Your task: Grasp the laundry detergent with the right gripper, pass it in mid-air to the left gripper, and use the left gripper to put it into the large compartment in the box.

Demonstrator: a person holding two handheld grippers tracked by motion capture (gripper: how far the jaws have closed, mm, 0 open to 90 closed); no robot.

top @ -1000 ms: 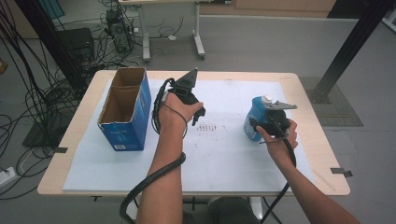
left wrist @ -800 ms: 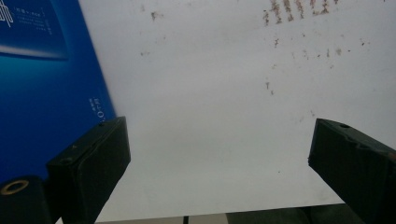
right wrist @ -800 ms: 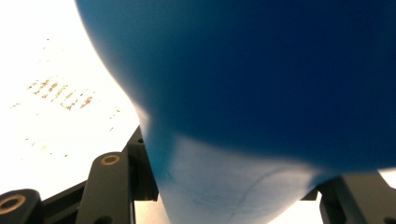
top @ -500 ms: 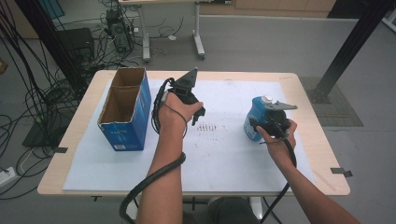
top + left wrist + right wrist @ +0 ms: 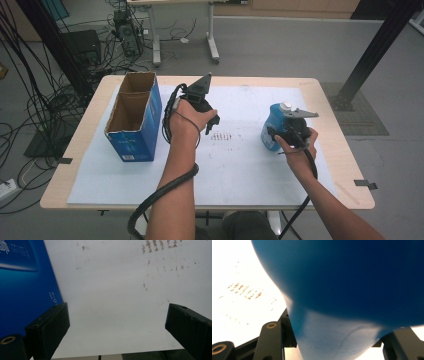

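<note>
At the left of the high view stands an open blue cardboard box (image 5: 134, 122), stiff and light. The left gripper (image 5: 212, 122) holds its jaws wide apart over the white paper sheet (image 5: 240, 165), empty. At the right, the right gripper (image 5: 280, 136) is clamped on a blue plastic bottle (image 5: 272, 125): smooth, rounded, probably slippery, best held at its narrow waist.

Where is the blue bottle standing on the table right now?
In the high view the blue bottle stands on the white mat's right side, clamped by the right gripper, far right of the open blue box.
</note>
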